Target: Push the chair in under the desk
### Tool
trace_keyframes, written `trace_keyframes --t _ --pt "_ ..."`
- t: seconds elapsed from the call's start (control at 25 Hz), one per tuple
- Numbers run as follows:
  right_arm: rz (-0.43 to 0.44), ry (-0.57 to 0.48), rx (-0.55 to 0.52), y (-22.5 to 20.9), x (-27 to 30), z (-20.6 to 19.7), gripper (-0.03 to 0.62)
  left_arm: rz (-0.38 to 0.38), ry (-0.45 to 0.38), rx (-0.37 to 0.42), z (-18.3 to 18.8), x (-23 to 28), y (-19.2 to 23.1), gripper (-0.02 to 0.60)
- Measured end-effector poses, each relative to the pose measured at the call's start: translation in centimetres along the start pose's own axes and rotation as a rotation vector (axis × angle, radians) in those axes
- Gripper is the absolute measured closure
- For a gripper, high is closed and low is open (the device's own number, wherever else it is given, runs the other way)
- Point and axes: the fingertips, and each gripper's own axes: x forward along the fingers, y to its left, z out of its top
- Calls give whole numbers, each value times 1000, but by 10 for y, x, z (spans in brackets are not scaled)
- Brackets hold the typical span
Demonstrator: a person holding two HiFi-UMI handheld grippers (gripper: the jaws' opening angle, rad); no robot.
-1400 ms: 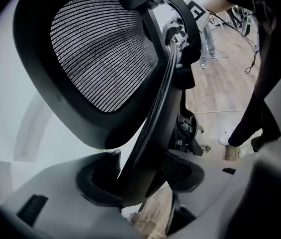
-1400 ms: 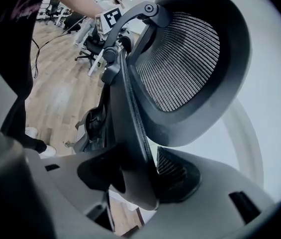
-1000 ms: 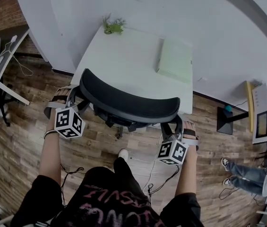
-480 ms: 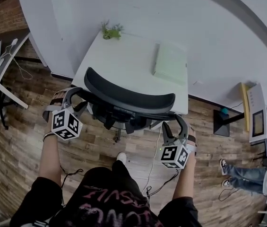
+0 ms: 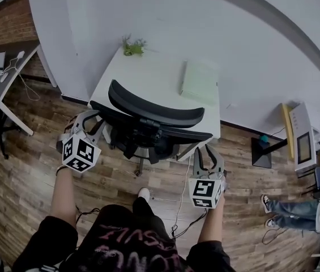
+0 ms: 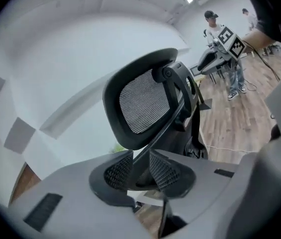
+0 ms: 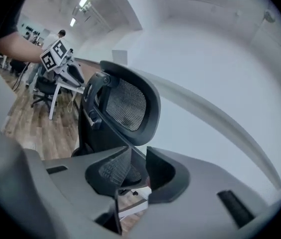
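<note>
Left gripper (image 5: 89,122) and right gripper (image 5: 208,154) hang just short of the office chair (image 5: 154,115). Their jaws have just been closing to a narrow gap, with nothing in them. The chair's seat looks tucked under the white desk (image 5: 160,75), probably fully. If it needs a last nudge, push both backrest sides evenly.

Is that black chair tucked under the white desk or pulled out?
Tucked in: the chair has its backrest right at the near edge of the desk, and its seat is hidden beneath the top.
</note>
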Motion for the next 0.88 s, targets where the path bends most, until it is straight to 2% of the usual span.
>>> trace_keyframes --t 0.16,0.24,0.64,0.88 --pt "-31 -13 45 1 -14 4 546 44 -39 -59 7 -17 -3 513" --pt "-47 -12 65 5 -22 4 556 52 -53 -80 8 -27 -6 528" --pt "-60 -22 273 16 -59 4 568 107 -168 -295 21 -72 -10 566" --pt "-83 -35 345 18 -79 4 568 78 -226 -405 30 -93 -19 568"
